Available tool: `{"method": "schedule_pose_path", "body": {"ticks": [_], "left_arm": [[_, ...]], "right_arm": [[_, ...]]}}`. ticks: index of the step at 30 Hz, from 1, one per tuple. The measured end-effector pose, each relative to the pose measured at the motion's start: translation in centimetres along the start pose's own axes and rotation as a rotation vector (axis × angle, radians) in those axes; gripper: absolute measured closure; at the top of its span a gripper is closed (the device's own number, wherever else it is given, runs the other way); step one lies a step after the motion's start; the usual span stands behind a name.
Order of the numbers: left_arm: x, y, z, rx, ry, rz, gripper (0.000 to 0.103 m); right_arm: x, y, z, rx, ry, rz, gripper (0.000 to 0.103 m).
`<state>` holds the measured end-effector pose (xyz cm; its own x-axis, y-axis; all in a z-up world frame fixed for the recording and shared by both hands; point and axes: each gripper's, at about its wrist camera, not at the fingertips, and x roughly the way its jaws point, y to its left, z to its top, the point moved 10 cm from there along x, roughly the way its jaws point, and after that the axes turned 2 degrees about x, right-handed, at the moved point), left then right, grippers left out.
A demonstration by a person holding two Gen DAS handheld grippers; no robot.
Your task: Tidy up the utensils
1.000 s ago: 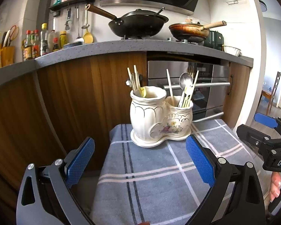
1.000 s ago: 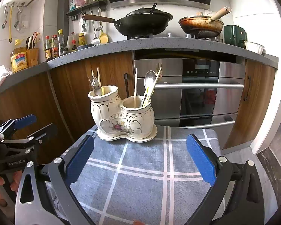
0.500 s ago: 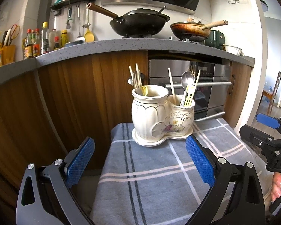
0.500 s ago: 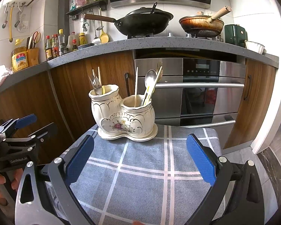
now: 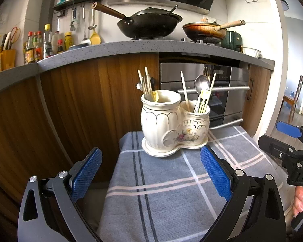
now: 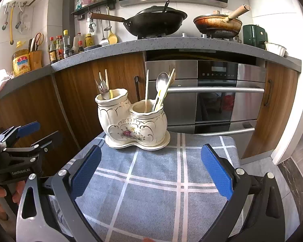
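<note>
A white ceramic double utensil holder (image 5: 172,128) (image 6: 131,123) with a flower print stands at the far end of a grey checked cloth (image 5: 171,191) (image 6: 151,181). Its taller left cup holds chopsticks (image 5: 145,81) and forks (image 6: 103,86). The shorter right cup holds a metal spoon (image 5: 201,84) (image 6: 161,80), a chopstick and pale utensils. My left gripper (image 5: 150,172) is open and empty, short of the holder. My right gripper (image 6: 151,170) is open and empty too, also short of it.
Behind the holder are wooden cabinet doors (image 5: 80,104) and a steel oven (image 6: 222,94) under a grey counter (image 5: 131,46). A black wok (image 5: 151,24), a frying pan (image 5: 206,31) and sauce bottles (image 5: 42,44) sit on the counter. The floor drops away right of the cloth.
Both views have shifted slightly; the holder sits a little further right and higher in the left wrist view. Both grippers stay open and empty.
</note>
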<state>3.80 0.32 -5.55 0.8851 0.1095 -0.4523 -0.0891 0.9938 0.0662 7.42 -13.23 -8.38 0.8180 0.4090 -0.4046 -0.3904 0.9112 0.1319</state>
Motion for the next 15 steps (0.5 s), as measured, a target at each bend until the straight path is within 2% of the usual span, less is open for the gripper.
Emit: {"method": "schedule_pose_path", "body": {"ticks": [15], "left_arm": [[0.41, 0.00, -0.15, 0.005, 0.008, 0.001, 0.006]], "right_arm": [[0.17, 0.09, -0.09, -0.002, 0.008, 0.009, 0.006]]}}
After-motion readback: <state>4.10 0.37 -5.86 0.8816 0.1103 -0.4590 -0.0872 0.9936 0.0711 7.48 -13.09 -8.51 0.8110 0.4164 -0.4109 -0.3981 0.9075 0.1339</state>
